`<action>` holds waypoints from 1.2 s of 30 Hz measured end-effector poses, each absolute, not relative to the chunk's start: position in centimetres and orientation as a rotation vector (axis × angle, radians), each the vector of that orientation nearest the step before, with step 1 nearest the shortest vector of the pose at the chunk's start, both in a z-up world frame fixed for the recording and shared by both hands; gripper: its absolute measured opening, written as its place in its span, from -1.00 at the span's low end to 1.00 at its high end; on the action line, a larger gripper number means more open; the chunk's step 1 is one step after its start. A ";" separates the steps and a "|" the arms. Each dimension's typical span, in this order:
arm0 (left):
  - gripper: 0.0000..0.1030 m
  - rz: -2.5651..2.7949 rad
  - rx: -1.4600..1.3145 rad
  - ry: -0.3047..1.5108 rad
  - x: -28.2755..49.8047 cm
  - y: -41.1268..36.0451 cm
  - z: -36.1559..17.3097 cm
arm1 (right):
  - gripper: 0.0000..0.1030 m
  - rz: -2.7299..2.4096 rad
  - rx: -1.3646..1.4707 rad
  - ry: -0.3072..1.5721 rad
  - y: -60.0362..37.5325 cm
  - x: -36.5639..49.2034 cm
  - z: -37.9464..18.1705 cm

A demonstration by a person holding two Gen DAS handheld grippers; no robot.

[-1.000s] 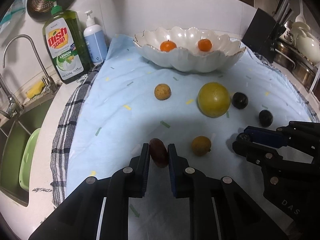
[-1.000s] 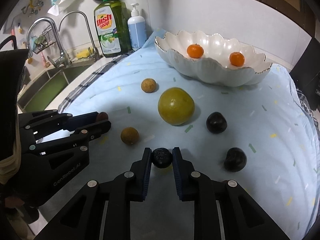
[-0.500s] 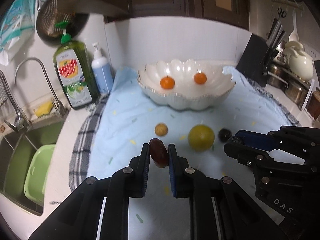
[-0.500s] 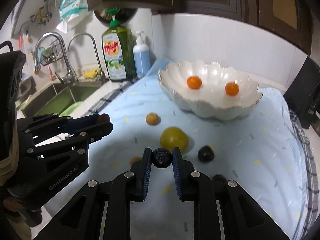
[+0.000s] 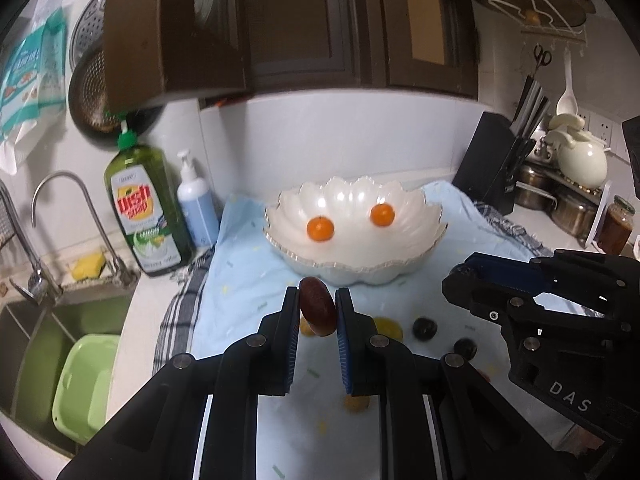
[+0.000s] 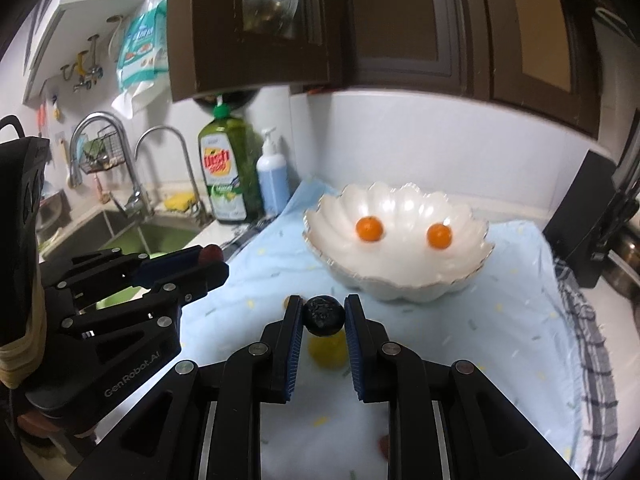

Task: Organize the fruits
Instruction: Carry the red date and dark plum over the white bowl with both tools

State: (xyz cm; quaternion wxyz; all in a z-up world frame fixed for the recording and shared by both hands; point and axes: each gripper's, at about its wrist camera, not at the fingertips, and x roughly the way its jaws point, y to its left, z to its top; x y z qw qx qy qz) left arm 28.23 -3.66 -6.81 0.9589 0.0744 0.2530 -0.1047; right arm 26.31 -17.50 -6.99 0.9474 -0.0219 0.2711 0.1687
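Observation:
My left gripper (image 5: 317, 310) is shut on a dark red oval fruit (image 5: 317, 312) and holds it high above the blue cloth, in front of the white scalloped bowl (image 5: 424, 256). My right gripper (image 6: 323, 316) is shut on a black round fruit (image 6: 323, 315), also raised, short of the bowl (image 6: 420, 292). The bowl holds two small oranges (image 5: 320, 229) (image 5: 382, 215). Below lie a yellow fruit (image 6: 327, 350), partly hidden, two dark fruits (image 5: 424, 328) (image 5: 465, 348) and small brown fruits (image 5: 356, 404). The right gripper shows in the left wrist view (image 5: 464, 280), the left gripper in the right wrist view (image 6: 212, 264).
A sink (image 5: 36, 344) with a green tub (image 5: 84, 388) and tap lies to the left. A dish soap bottle (image 5: 146, 208) and a pump bottle (image 5: 198, 208) stand at the back left. A knife block (image 5: 496, 168) and pots (image 5: 568, 204) stand at the right. Dark cabinets (image 5: 304, 24) hang overhead.
Both grippers have risen well above the cloth with their fruits and now look towards the bowl and the cabinets. The fruits on the cloth have not moved.

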 end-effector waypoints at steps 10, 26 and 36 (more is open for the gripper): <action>-0.64 -0.253 0.144 0.456 29.8 -4.5 -4.0 | -0.56 0.278 -0.039 0.455 -18.3 27.1 -3.8; -0.64 -0.270 0.196 0.367 34.8 -6.1 -1.5 | -0.56 0.181 -0.057 0.374 -19.3 32.0 -1.8; -0.64 -0.279 0.226 0.381 40.3 -7.5 -1.8 | -0.56 0.147 -0.076 0.418 -20.0 37.7 -2.8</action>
